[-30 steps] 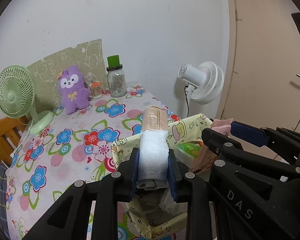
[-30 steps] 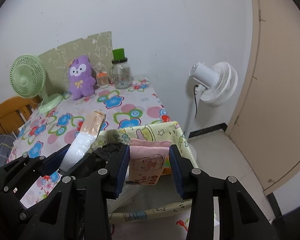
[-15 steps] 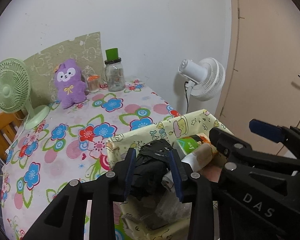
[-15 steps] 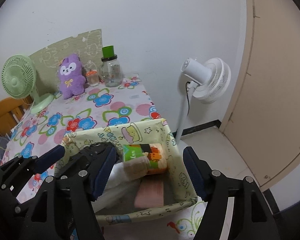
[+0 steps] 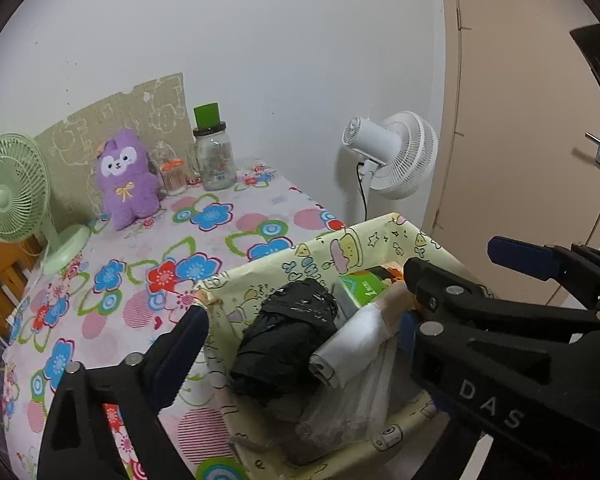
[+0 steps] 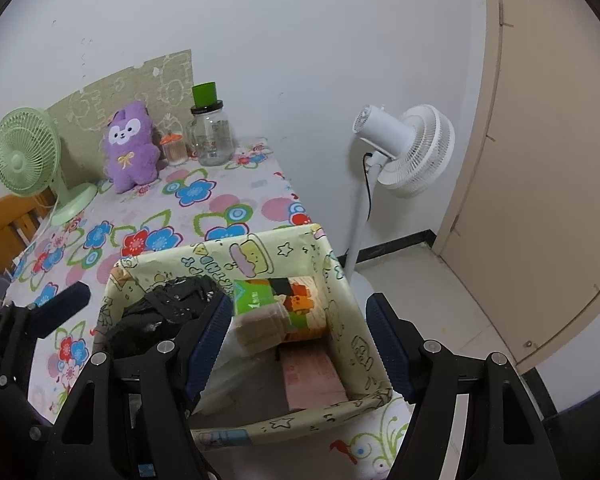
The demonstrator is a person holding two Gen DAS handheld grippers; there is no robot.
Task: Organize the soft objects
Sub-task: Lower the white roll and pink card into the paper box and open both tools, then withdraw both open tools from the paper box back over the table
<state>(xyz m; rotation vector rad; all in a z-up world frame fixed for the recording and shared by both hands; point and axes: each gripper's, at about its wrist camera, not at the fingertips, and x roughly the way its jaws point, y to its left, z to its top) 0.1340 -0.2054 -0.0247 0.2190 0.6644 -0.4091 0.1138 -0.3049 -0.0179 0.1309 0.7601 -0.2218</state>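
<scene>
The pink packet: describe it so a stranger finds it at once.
Start at the yellow cartoon-print box on the flowered tablecloth. On its floor, at the right wall, lies the pink packet. It lies flat, below the green-and-orange pack, and is the only pink item inside.

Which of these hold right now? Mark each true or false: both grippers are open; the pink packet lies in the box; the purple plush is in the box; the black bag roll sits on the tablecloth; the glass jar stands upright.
1. Left gripper and right gripper are open. True.
2. The flat pink packet lies inside the yellow cartoon-print storage box. True.
3. The purple plush toy is in the box. False: it stands on the floral tablecloth by the wall.
4. The black plastic bag roll sits on the tablecloth. False: it is in the box.
5. The green-lidded glass jar is upright. True.
</scene>
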